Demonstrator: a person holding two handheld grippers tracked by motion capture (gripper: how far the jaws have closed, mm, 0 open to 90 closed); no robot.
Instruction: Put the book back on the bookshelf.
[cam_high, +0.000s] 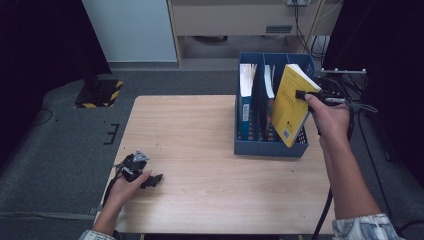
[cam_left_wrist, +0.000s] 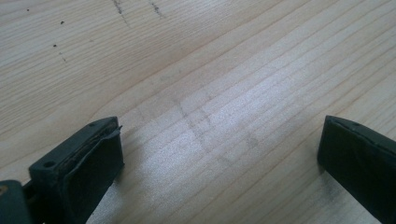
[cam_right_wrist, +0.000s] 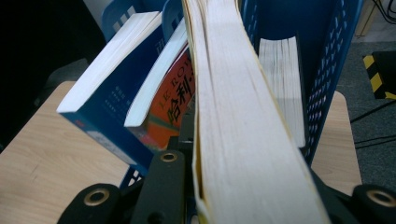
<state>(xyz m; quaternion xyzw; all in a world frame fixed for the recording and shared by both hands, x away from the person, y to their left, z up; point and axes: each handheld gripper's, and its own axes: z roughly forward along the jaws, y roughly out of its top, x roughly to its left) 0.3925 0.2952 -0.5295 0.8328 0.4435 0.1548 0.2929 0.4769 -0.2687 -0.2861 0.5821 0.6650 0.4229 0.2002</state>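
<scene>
Right gripper (cam_high: 301, 94) jaws clamped on thick yellow paperback book (cam_high: 291, 104), tilted over blue plastic file rack (cam_high: 270, 148) at tabletop (cam_high: 200, 150) right edge. Left gripper (cam_high: 156, 178) jaws apart, near-left corner.

From my remote seat I see a light wooden counter (cam_high: 200, 150) on grey carpet (cam_high: 65, 150). Beyond the counter stands a pale panel (cam_high: 132, 30) and a beige cabinet (cam_high: 230, 17). Left of the counter, a yellow-black striped base (cam_high: 100, 93) sits beside dark curtains (cam_high: 35, 45).
</scene>
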